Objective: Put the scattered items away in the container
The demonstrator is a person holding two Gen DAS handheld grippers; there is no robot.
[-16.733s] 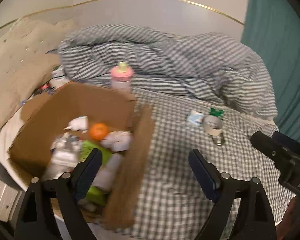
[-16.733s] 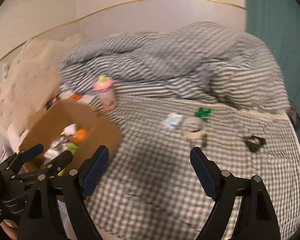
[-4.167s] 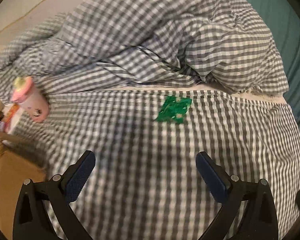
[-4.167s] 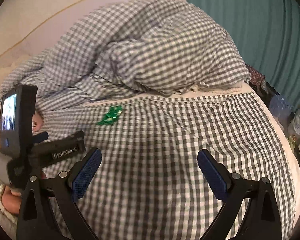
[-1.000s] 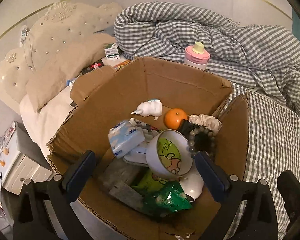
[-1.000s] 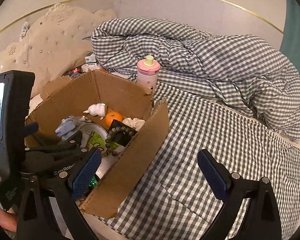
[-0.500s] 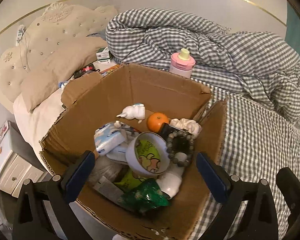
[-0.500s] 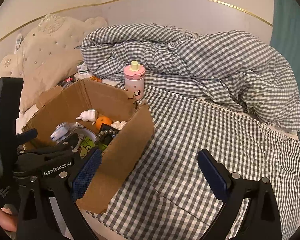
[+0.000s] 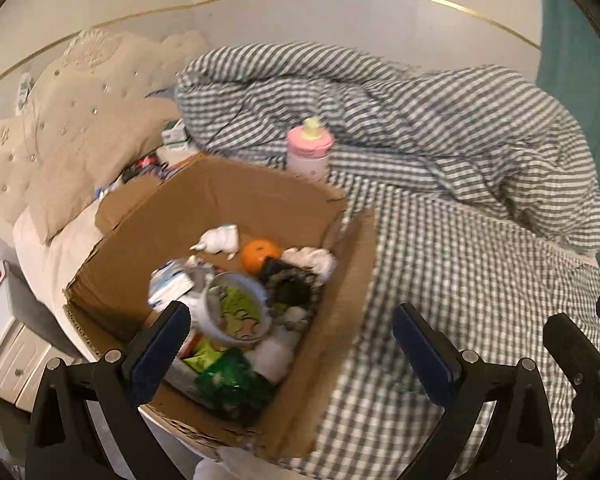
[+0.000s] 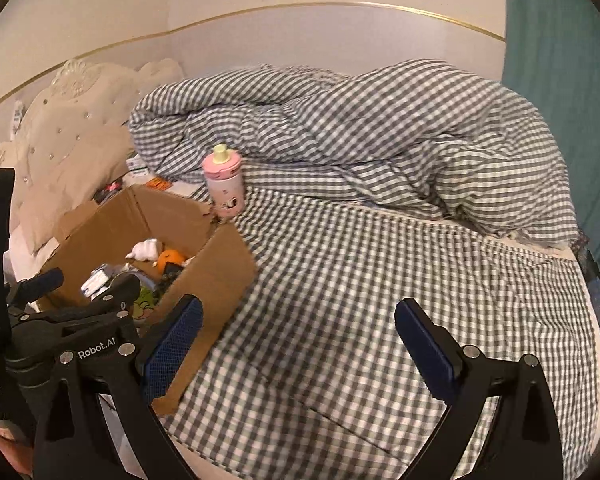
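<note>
An open cardboard box [image 9: 236, 200] [image 10: 216, 276] sits on the bed's left side. Inside lie an orange [image 9: 260, 254], a white figurine [image 9: 218, 240], a white bowl [image 9: 236, 308], a green packet [image 9: 232, 384], dark beads [image 9: 288, 284] and a tissue pack [image 9: 168, 284]. A pink bottle [image 9: 310, 152] [image 10: 224, 184] stands upright behind the box's far corner. My left gripper [image 9: 292, 340] hangs open above the box's near right flap, empty. My right gripper [image 10: 296, 336] is open over bare checked sheet, right of the box, empty. The left gripper's body [image 10: 72, 320] shows at the right wrist view's left.
A crumpled checked duvet [image 10: 360, 128] fills the back of the bed. A beige pillow [image 9: 96, 156] and tufted headboard [image 9: 60, 92] lie left, with small boxes [image 9: 174, 138] beside them. A white nightstand [image 9: 8, 344] stands low left. A teal curtain [image 10: 560, 60] hangs right.
Both grippers have pulled back and swung right; the box now sits lower left and smaller in both views. The box contents have not moved.
</note>
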